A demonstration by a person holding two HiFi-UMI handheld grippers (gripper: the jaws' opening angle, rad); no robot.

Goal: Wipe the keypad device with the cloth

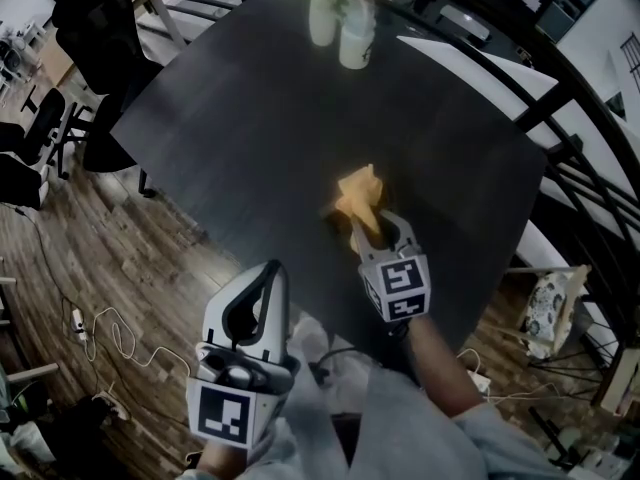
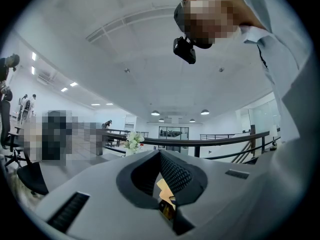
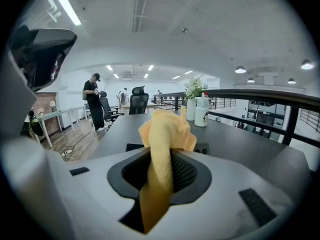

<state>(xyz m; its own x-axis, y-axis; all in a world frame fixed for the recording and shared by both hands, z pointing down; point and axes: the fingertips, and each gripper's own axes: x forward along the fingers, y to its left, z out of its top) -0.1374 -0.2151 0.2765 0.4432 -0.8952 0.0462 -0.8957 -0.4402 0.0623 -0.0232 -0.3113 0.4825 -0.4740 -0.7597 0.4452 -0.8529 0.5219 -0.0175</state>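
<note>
My right gripper [image 1: 368,230] is over the near half of the dark table [image 1: 250,118], shut on a yellow cloth [image 1: 357,194] that bunches up beyond its tips. In the right gripper view the cloth [image 3: 165,134] runs between the pads and hides most of a flat black keypad device [image 3: 203,148] lying on the table just behind it. I cannot make out the device in the head view. Off the table's near edge, my left gripper [image 1: 272,270] is held low at the left, tips together and pointing up, with nothing held.
Two white bottles with flowers [image 1: 342,18] stand at the table's far edge. Black office chairs [image 1: 95,38] are to the left, and a black railing [image 1: 590,168] runs along the right. Cables [image 1: 110,333] lie on the wooden floor. A person [image 3: 95,101] stands far off.
</note>
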